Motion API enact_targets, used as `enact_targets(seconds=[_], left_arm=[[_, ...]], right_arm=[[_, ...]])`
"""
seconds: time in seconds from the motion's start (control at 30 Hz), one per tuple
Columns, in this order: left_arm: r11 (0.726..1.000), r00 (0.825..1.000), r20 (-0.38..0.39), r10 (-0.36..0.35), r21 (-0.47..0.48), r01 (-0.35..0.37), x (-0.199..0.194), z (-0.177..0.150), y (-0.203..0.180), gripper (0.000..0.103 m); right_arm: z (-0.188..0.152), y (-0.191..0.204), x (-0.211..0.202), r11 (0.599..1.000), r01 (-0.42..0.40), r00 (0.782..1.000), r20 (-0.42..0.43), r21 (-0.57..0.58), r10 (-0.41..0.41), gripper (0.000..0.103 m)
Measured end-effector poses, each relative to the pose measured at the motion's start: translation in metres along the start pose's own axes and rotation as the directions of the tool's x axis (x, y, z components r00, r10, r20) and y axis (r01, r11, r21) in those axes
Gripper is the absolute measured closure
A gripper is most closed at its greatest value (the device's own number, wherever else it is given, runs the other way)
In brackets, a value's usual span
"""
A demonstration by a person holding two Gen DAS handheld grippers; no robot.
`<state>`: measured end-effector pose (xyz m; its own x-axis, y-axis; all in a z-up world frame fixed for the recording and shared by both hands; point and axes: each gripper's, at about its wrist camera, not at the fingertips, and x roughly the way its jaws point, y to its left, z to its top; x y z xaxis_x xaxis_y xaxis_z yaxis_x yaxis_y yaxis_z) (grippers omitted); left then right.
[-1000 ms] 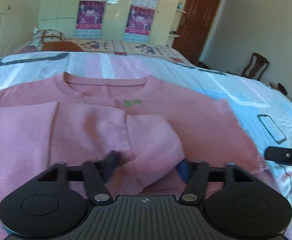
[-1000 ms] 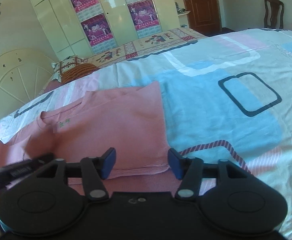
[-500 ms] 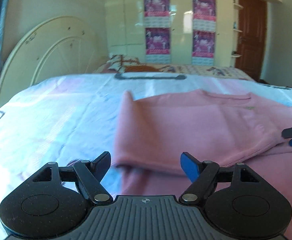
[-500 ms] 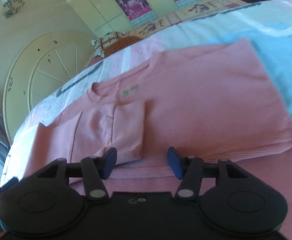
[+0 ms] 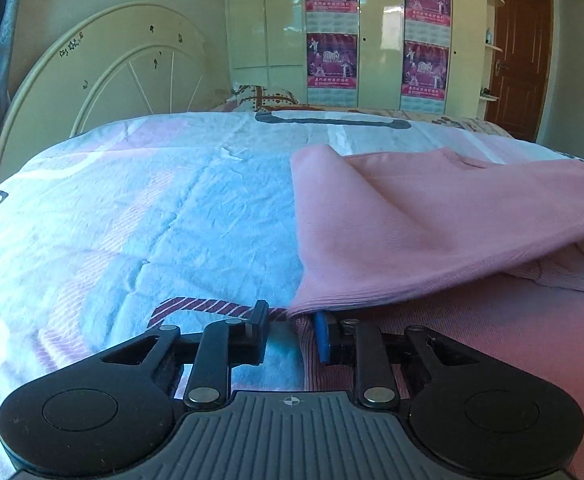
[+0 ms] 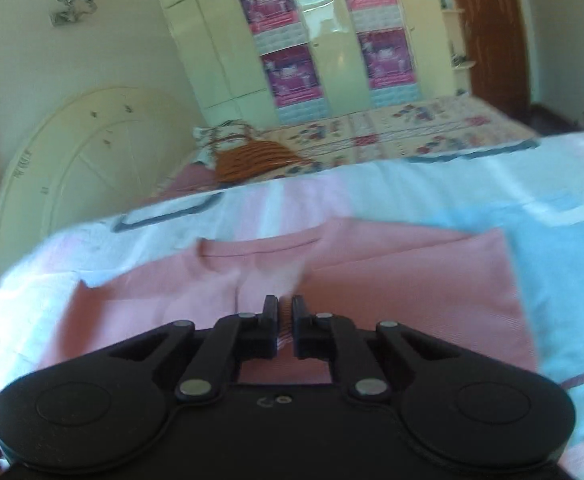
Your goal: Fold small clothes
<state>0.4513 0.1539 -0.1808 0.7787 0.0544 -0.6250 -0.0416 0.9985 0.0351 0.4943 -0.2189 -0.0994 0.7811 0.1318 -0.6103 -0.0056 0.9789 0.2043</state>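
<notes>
The left gripper (image 5: 289, 326) sits low over the bed at the near left corner of the pink sweater (image 5: 432, 232), its jaws closing; the ribbed hem corner pokes into the gap between the black finger and the blue-padded one, and the pads do not yet press on it. The right gripper (image 6: 285, 312) has its jaws closing to a thin slit, with a sliver of pink cloth showing in that slit; the blurred picture does not let me tell whether the cloth is truly pinched. The sweater lies spread on the bedsheet (image 5: 131, 220), a pale sheet with blue and pink patches, its neckline (image 6: 263, 250) turned toward the far side, with a folded layer raised over its lower part in the left view. Beyond the bed stand a rounded cream headboard (image 5: 103, 80), a wardrobe (image 5: 376, 32) bearing purple posters (image 5: 332, 60), and a brown door (image 5: 520, 52).
</notes>
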Motion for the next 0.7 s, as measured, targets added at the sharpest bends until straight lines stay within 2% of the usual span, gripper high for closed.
enact_targets(seconds=[0.03, 0.07, 0.1, 0.23, 0.37, 0.5, 0.57, 0.7], left_arm=[[1.0, 1.0, -0.002, -0.004, -0.001, 0.004, 0.001, 0.001, 0.0, 0.084], [1.0, 1.0, -0.004, -0.008, -0.006, 0.008, 0.002, 0.002, 0.001, 0.084], [1.0, 1.0, -0.005, -0.013, -0.014, 0.013, 0.004, 0.005, 0.002, 0.085], [0.999, 0.999, -0.008, -0.034, -0.017, 0.034, 0.008, 0.007, 0.003, 0.091], [0.998, 0.999, -0.011, -0.047, -0.029, 0.047, 0.009, 0.01, 0.004, 0.092], [0.998, 0.999, -0.015, -0.052, -0.028, 0.052, 0.011, 0.011, 0.004, 0.092], [0.998, 0.998, -0.022, -0.054, -0.025, 0.053, 0.012, 0.012, 0.003, 0.092], [0.998, 0.998, -0.024, -0.06, -0.005, 0.06, 0.011, 0.013, 0.003, 0.092]], right_arm=[[-0.006, -0.005, 0.015, 0.999, 0.036, 0.996, -0.083, -0.019, -0.037, 0.096], [-0.012, -0.012, 0.024, 0.999, 0.046, 0.991, -0.129, -0.003, -0.046, 0.096], [-0.018, -0.016, 0.026, 0.999, 0.045, 0.989, -0.14, 0.018, -0.042, 0.096], [-0.031, -0.021, 0.023, 0.998, 0.043, 0.99, -0.139, 0.046, -0.036, 0.096], [-0.031, -0.018, 0.022, 0.998, 0.05, 0.989, -0.14, 0.037, -0.044, 0.096], [-0.026, -0.011, 0.008, 0.998, 0.061, 0.994, -0.091, -0.006, -0.061, 0.096], [-0.033, -0.015, 0.021, 0.995, 0.093, 0.983, -0.156, -0.02, -0.095, 0.096], [-0.035, -0.015, 0.021, 0.995, 0.096, 0.985, -0.146, -0.005, -0.096, 0.096]])
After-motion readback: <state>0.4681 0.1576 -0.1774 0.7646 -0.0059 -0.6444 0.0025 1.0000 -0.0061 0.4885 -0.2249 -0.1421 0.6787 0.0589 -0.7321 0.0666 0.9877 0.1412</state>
